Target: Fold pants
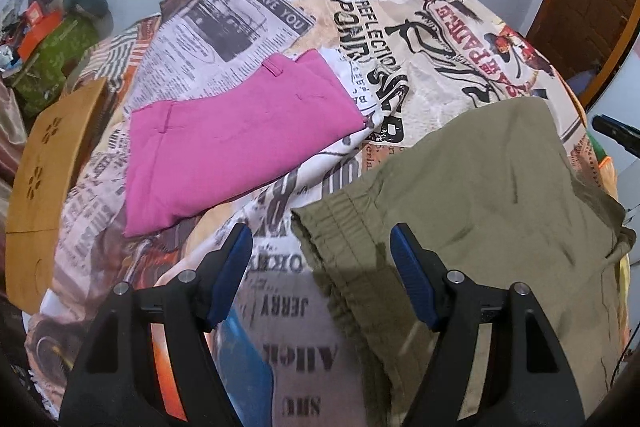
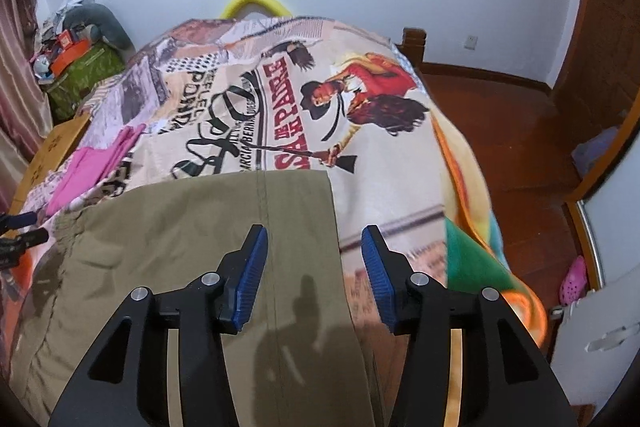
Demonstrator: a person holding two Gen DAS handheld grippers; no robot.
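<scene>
Olive-green pants (image 1: 480, 195) lie flat on the bed, spread over a printed newspaper-and-poster blanket (image 1: 248, 19); elastic waistband (image 1: 332, 227) points toward the left side, and the far edge in the right wrist view looks like a crease w/ a seam running back from it, so prob. already doubled leg-on-leg, though the hem end isn't in view. Left gripper (image 1: 322, 275) hovers just above the waistband corner, fingers (image 1: 236, 267) spread wide, holding nothing; the corner sits between them, which reads as lining up for a pinch there. Right gripper (image 2: 314, 275) hangs over the right-hand edge of the pants (image 2: 224, 227), also wide open and empty, one finger over cloth and the other over bare blanket, i.e. straddling the edge so it can close on it. Can't tell if either touches the fabric; both cast shadows on it, so likely just above. A pink pair (image 1: 236, 131) sits folded farther back on the blanket, well apart, prob. parked out of the way as done. Next fold needs both edges pinched together and lifted evenly; thin cloth may slip or bunch at the elastic.
</scene>
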